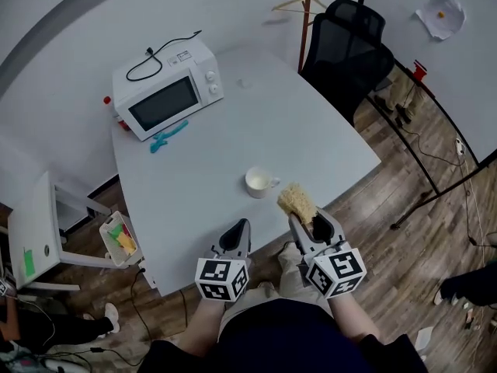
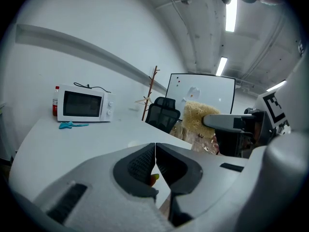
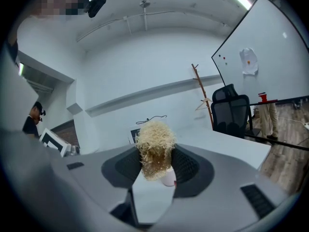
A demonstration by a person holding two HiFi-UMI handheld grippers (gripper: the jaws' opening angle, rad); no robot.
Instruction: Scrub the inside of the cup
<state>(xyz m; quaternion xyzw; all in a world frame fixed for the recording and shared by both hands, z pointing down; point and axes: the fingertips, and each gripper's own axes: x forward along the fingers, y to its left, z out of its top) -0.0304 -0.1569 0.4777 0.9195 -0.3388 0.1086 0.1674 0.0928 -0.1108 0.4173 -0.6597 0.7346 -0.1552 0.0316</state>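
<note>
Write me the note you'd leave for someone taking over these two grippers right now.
Left gripper: shut, empty, low over the table's near edge.
Right gripper: shut on a straw-coloured scrubber.
Cup: upright on the table, just ahead of both grippers, not held.
Done: scrubber in grip.
Left: steady the cup, scrub its inside.

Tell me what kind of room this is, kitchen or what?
Probably an office or lab room, not a kitchen: a black office chair, a whiteboard, and a microwave sitting on a plain white table.
</note>
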